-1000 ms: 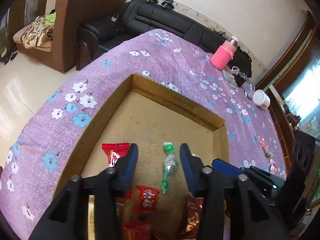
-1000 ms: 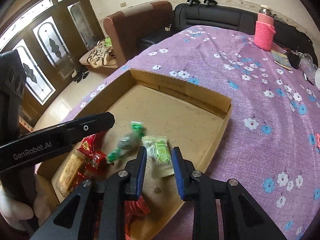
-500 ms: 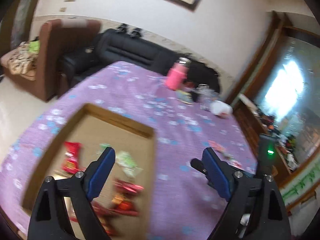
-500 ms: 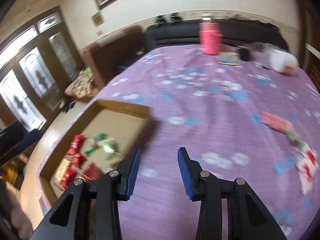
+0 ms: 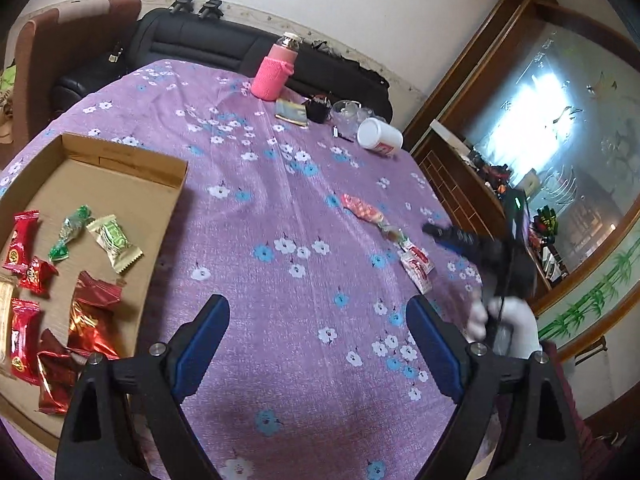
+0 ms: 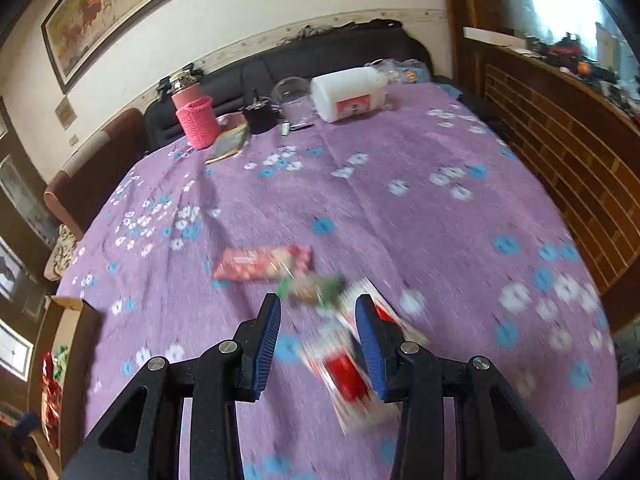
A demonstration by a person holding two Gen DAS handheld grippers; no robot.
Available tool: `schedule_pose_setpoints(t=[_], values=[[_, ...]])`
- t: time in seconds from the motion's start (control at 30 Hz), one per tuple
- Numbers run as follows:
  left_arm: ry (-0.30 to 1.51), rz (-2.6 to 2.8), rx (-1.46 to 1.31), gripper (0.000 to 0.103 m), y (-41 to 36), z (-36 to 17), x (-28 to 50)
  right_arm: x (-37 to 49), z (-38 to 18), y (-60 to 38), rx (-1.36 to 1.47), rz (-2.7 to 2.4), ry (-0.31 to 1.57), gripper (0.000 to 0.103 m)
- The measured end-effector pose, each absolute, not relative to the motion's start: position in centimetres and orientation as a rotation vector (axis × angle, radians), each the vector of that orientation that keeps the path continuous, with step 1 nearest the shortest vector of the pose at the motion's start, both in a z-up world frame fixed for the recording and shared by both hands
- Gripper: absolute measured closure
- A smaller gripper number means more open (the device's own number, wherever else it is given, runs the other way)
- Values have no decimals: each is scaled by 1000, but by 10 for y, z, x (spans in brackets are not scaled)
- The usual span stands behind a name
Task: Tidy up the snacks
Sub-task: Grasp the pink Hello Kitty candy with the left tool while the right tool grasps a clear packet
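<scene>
A cardboard tray [image 5: 120, 158] at the left holds several snacks: red packets [image 5: 24, 328], a green twisted candy [image 5: 70, 232] and a pale green packet [image 5: 114, 242]. My left gripper [image 5: 316, 316] hangs wide open and empty over the purple flowered cloth, right of the tray. Loose on the cloth lie a pink packet [image 6: 264, 262], a green-ended candy [image 6: 312, 288] and red-and-white packets [image 6: 348, 368]. My right gripper [image 6: 318, 306] hovers just above them, partly open and gripping nothing. The left wrist view shows it [image 5: 448, 236] in a gloved hand [image 5: 506, 326].
At the table's far side stand a pink-sleeved bottle [image 5: 276, 74], a glass jar [image 6: 294, 98], a small black object [image 5: 318, 110] and a white jar [image 5: 380, 136] on its side. A black sofa [image 5: 208, 46] lies behind. A wooden cabinet [image 6: 560, 132] borders the table's right edge.
Both grippers swung right, from over the tray to over the open cloth. The left jaws spread wide and the right opened slightly. The green candy and pale green packet stayed in the tray.
</scene>
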State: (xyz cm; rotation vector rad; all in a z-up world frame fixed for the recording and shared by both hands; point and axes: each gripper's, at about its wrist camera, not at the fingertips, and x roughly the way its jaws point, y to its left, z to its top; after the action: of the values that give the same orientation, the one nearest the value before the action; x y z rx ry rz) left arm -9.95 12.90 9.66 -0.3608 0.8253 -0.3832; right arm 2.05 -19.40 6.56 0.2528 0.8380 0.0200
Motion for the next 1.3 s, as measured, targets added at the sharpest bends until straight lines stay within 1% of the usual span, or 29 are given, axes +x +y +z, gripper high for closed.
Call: schedule_pose_setpoints(t=[0.17, 0.23, 0.27, 0.3, 0.37, 0.47, 0.5, 0.57, 0.67, 0.73, 0.8, 0.97, 1.1, 1.13, 1.17, 1.2, 1.3], values=[[844, -349, -358, 14, 127, 91, -98, 89, 56, -168, 176, 35, 882, 62], [818, -319, -383, 14, 131, 90, -96, 117, 44, -158, 141, 0, 923, 62], [814, -298, -387, 14, 133, 88, -95, 127, 37, -156, 147, -11, 945, 68], [817, -274, -392, 14, 135, 86, -93, 136, 29, -153, 153, -10, 977, 76], [826, -249, -413, 14, 142, 80, -90, 141, 20, -144, 144, 25, 1018, 77], [836, -230, -415, 14, 147, 74, -86, 121, 17, -115, 88, 187, 1067, 77], [834, -233, -414, 14, 148, 73, -86, 105, 17, -100, 92, 329, 1115, 77], [830, -236, -422, 14, 150, 72, -85, 75, 23, -84, 84, 513, 1153, 77], [841, -254, -446, 14, 151, 65, -84, 29, 59, -100, 110, 591, 1037, 77], [867, -273, -456, 14, 147, 58, -82, 25, 74, -129, 139, 469, 967, 76], [886, -294, -449, 14, 140, 53, -83, 29, 80, -162, 95, 257, 910, 66], [892, -365, -308, 14, 106, 56, -89, 42, 54, -193, 113, 135, 971, 66], [894, -397, -102, 14, 70, 58, -86, 53, 43, -189, 89, 112, 935, 65], [889, -406, -67, 14, 65, 59, -84, 57, 42, -188, 92, 118, 930, 63], [882, -416, -21, 14, 57, 59, -81, 64, 41, -190, 95, 120, 932, 57], [876, -424, 26, 14, 49, 58, -77, 71, 41, -193, 103, 123, 939, 54], [873, -451, 111, 14, 32, 54, -63, 81, 32, -185, 112, 141, 964, 53]])
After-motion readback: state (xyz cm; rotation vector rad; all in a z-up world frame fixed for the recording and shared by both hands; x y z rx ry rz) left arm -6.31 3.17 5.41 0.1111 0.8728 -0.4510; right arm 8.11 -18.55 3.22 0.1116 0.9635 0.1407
